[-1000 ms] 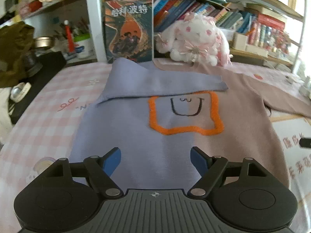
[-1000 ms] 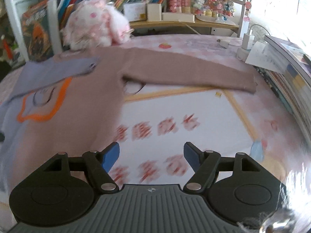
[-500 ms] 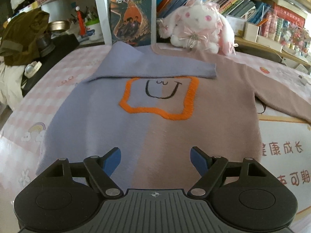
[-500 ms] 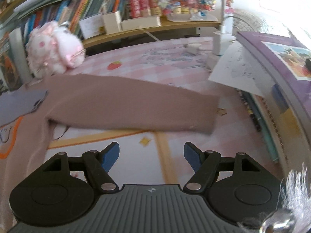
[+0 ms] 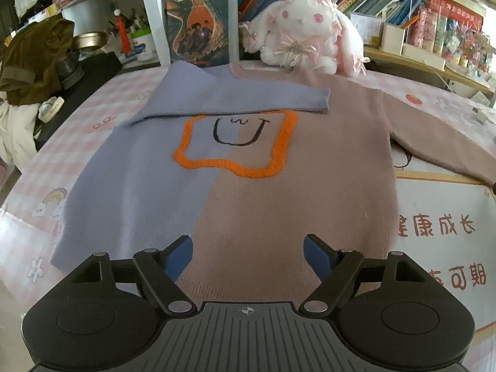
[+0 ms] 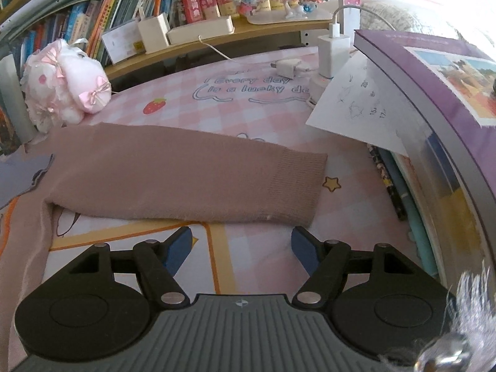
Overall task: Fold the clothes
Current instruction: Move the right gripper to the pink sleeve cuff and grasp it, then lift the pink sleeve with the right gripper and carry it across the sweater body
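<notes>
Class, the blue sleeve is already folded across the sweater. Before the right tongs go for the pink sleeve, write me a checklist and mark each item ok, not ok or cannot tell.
1. Right tongs open, holding nothing: ok.
2. Left tongs open, holding nothing: ok.
3. Pink sleeve lying flat, cuff free: ok.
4. Blue sleeve lying across the sweater chest: ok.
5. Paper sheet and books apart from the cuff: ok.
6. Toy rabbit off the collar: cannot tell.

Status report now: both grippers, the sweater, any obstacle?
Left gripper open, empty. Right gripper open, facing pink sleeve. Sweater flat, blue sleeve folded in. Nothing blocking.
</notes>
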The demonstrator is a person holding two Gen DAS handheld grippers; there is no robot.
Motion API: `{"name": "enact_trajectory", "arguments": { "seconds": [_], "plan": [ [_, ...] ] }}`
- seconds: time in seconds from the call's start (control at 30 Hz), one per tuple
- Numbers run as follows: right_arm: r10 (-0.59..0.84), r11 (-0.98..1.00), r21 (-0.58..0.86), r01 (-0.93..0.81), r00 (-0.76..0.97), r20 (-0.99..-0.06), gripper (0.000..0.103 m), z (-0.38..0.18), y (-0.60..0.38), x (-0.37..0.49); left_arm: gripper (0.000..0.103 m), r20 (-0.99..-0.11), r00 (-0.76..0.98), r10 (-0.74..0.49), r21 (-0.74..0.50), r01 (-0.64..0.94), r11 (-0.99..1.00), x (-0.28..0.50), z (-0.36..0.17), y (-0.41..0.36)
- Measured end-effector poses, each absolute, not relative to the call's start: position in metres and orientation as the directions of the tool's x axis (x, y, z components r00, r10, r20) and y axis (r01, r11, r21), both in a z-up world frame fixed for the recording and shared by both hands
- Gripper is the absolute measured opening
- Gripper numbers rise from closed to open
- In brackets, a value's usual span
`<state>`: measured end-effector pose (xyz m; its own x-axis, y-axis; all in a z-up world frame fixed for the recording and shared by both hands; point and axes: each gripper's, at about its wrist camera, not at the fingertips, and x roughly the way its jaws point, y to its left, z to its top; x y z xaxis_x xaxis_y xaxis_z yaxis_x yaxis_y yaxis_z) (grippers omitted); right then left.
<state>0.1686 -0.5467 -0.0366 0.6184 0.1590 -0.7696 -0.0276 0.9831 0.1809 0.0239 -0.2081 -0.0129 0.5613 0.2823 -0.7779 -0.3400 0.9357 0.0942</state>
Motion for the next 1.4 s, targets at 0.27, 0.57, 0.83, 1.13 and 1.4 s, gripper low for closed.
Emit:
{"name": "enact_trajectory", "arguments": {
  "seconds": [0.27, 0.57, 0.83, 1.13, 1.4],
  "plan": [
    [0.157, 0.982, 0.188, -0.019, 0.634, -0.757, 0.069, -0.038, -0.547, 0.175, 0.081, -0.784, 0.547, 0.295, 0.098, -0.360, 0.928, 0.022, -0.013, -0.206],
    [0.165, 0.975, 0.221, 0.002, 0.660, -0.733, 0.066, -0.040, -0.549, 0.181, 0.081, -0.795, 0.528, 0.299, 0.100, -0.372, 0.923, 0.020, -0.016, -0.203],
    [0.208, 0.951, 0.308, 0.027, 0.680, -0.703, 0.063, -0.041, -0.553, 0.189, 0.081, -0.798, 0.525, 0.295, 0.106, -0.360, 0.927, 0.021, -0.016, -0.204],
    [0.177, 0.930, 0.349, 0.114, 0.693, -0.699, 0.035, -0.043, -0.564, 0.193, 0.081, -0.796, 0.528, 0.297, 0.107, -0.360, 0.927, 0.021, -0.016, -0.202],
    [0.177, 0.933, 0.345, 0.103, 0.703, -0.689, 0.005, -0.041, -0.568, 0.194, 0.081, -0.785, 0.546, 0.292, 0.101, -0.353, 0.930, 0.020, -0.015, -0.201]
  ]
}}
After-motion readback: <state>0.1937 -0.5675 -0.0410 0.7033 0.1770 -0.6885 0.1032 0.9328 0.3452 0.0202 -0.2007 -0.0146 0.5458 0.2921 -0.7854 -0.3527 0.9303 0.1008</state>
